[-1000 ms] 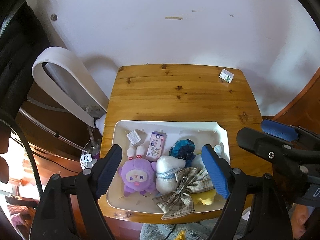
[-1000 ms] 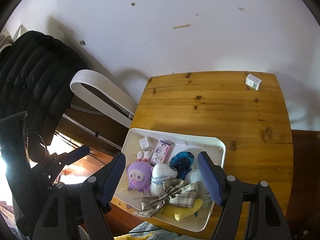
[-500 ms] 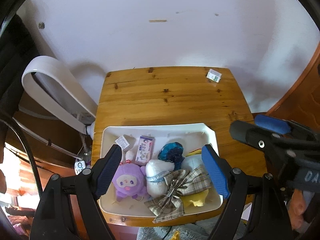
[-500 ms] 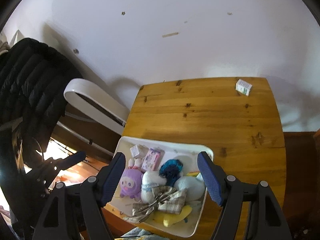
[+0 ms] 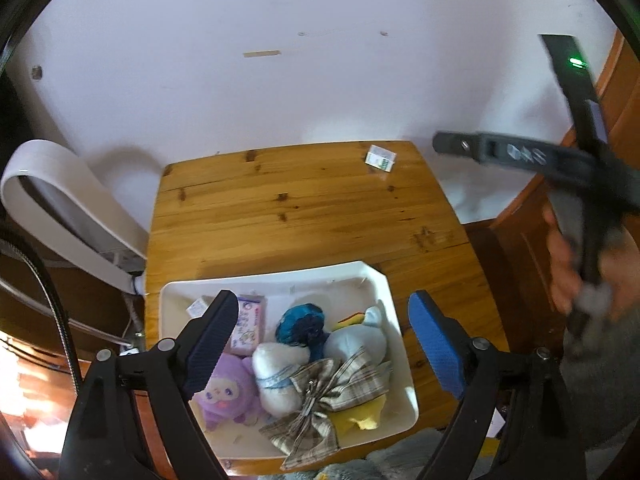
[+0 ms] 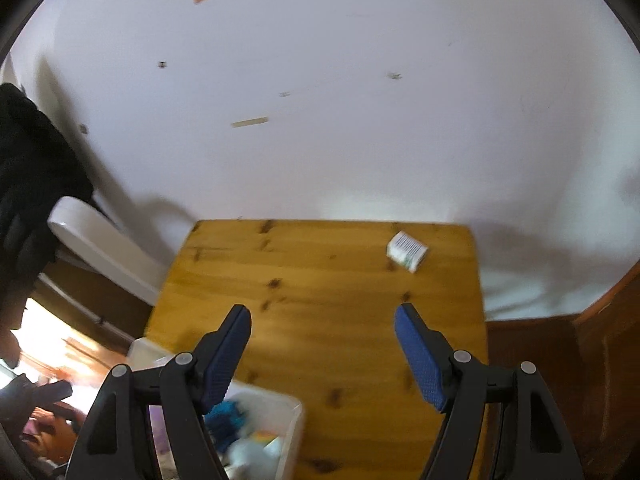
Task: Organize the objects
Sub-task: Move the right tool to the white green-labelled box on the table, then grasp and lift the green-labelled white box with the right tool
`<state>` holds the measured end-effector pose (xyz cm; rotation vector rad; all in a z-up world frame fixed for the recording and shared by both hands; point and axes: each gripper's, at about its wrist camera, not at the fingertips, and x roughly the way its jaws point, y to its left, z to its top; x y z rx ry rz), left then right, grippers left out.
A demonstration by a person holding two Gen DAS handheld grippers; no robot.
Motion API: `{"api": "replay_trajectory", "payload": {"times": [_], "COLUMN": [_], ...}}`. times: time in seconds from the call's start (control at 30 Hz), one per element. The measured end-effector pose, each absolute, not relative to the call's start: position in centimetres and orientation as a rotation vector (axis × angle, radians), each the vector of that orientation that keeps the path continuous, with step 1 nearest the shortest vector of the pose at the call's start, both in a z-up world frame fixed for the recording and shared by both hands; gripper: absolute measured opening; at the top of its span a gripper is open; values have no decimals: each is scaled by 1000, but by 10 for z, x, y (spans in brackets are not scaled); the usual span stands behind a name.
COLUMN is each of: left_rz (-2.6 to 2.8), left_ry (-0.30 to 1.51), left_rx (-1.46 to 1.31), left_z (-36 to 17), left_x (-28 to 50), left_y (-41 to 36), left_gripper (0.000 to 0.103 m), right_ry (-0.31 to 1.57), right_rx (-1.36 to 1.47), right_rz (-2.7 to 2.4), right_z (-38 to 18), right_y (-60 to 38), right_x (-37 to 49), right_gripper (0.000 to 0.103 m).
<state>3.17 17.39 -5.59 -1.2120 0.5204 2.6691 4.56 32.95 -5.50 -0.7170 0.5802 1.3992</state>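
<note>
A white tray (image 5: 384, 284) sits at the near edge of a wooden table (image 5: 304, 208). In it lie a purple plush (image 5: 224, 396), a white plush (image 5: 276, 376), a plaid bow (image 5: 320, 396), a blue ball of yarn (image 5: 300, 322), a pink carton (image 5: 250, 326) and a yellow toy (image 5: 360, 414). My left gripper (image 5: 322, 314) hovers above the tray, its jaws opening with nothing pressed between them. A small white box (image 6: 406, 250) lies at the table's far right corner. My right gripper (image 6: 322, 324) is open over bare wood, pointing toward that box, with the tray (image 6: 280, 404) at its lower left.
A white wall backs the table. A white curved appliance (image 5: 68, 200) leans at the left beside a dark jacket (image 6: 28, 168). Wooden furniture (image 6: 560, 360) stands to the right. A person's hand (image 5: 568, 264) holds the right gripper's handle.
My right gripper has swung right and away from the tray, so its view now centres on bare table and the small box. My left gripper drifted slightly and its jaws widened.
</note>
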Motion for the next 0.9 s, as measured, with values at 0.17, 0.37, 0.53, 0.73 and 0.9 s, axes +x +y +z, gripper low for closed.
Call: {"api": "replay_trajectory", "payload": {"times": [0.17, 0.37, 0.53, 0.73, 0.9], "left_rz": [2641, 2619, 2610, 2595, 2583], "left_ry": [483, 441, 392, 374, 326], "left_rx": [-1252, -1309, -1338, -1408, -1493], "left_z": [-65, -78, -85, -101, -115], "left_x": [14, -9, -23, -42, -58], "left_y": [171, 169, 166, 164, 158], "left_gripper": [90, 90, 90, 90, 90], "right_ry": [520, 465, 438, 431, 469], "right_rx": [-782, -921, -1037, -1132, -1165], "right_rz": [1403, 1380, 1353, 1300, 1251], "right_z": [-70, -108, -146, -185, -212], "right_y": [373, 423, 460, 497, 524], "right_x": [65, 84, 107, 138, 163], "right_gripper": [75, 75, 75, 75, 75]}}
